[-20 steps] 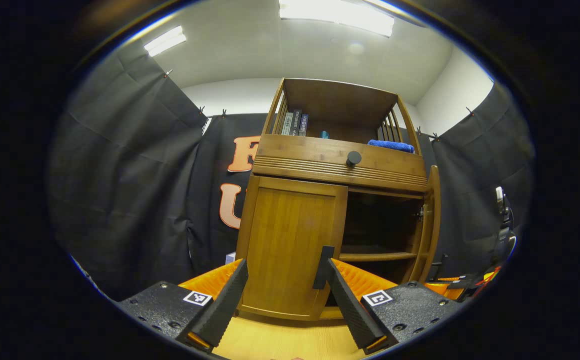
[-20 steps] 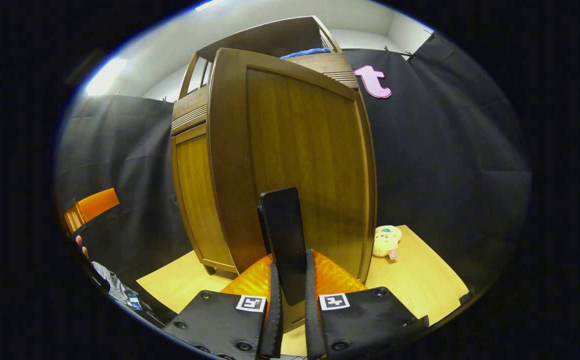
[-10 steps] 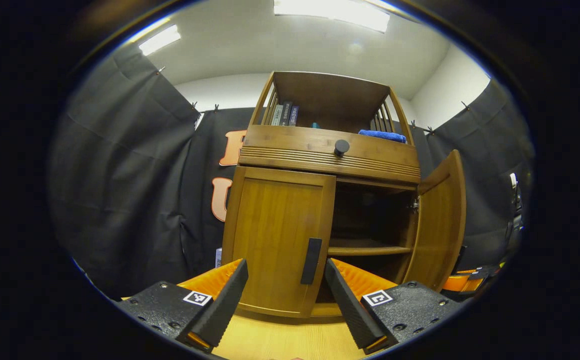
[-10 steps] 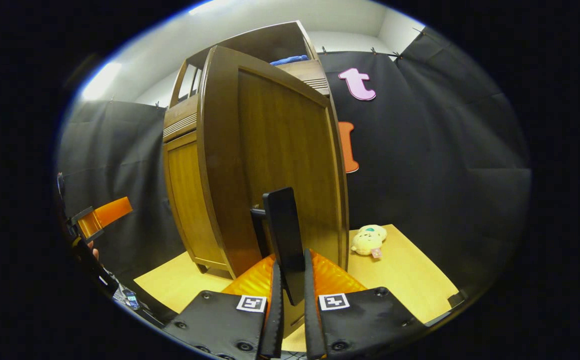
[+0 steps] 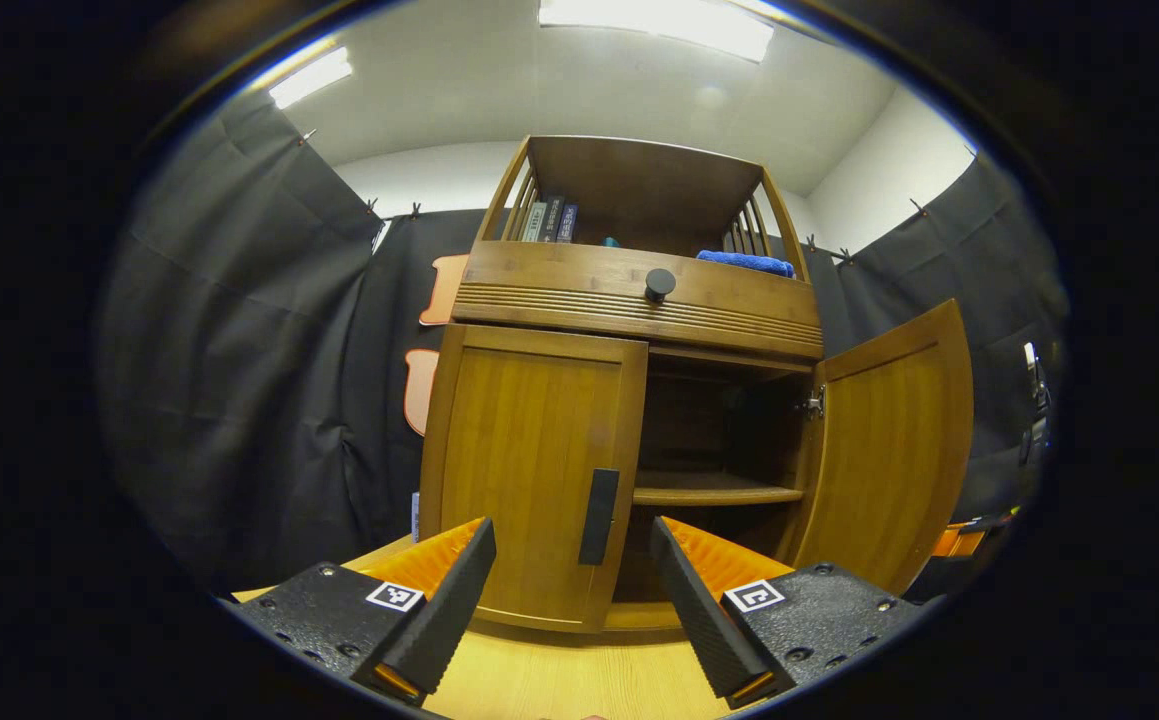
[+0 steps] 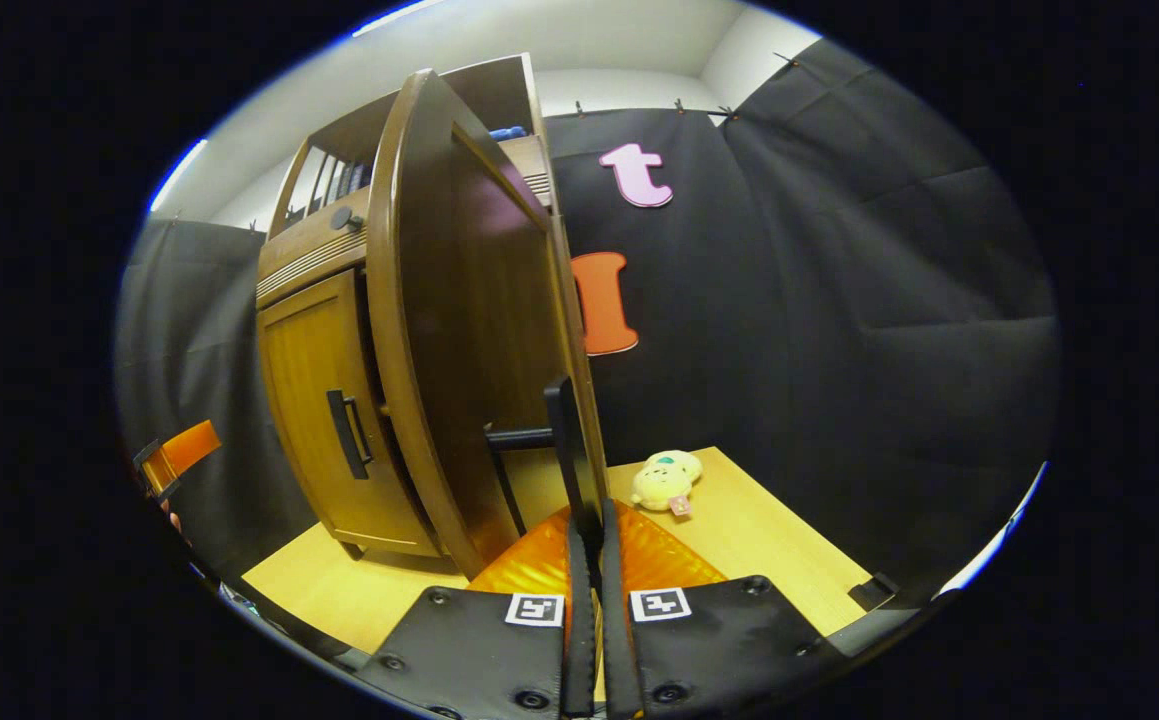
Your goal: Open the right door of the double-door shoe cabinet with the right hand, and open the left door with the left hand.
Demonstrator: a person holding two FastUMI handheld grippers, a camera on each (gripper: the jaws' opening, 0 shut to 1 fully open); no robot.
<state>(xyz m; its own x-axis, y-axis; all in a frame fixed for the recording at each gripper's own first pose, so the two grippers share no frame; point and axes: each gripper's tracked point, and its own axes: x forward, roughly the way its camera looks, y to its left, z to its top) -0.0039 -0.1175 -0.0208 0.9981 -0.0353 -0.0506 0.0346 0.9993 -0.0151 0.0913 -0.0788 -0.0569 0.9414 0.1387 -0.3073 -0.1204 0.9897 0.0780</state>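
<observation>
Wooden right door (image 5: 889, 450) now swung much wider than a moment ago, right claw (image 6: 587, 570) clenched on its handle (image 6: 564, 450), left claw (image 5: 569, 590) gaping before the shut left door (image 5: 529, 470), next to open.

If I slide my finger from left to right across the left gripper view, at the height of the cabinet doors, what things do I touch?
Black cloth wall → closed left door → its dark handle → open compartment with shelf → open right door.

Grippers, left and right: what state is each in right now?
Left gripper: open, holding nothing, short of the left door handle.
Right gripper: shut on the right door handle.
</observation>
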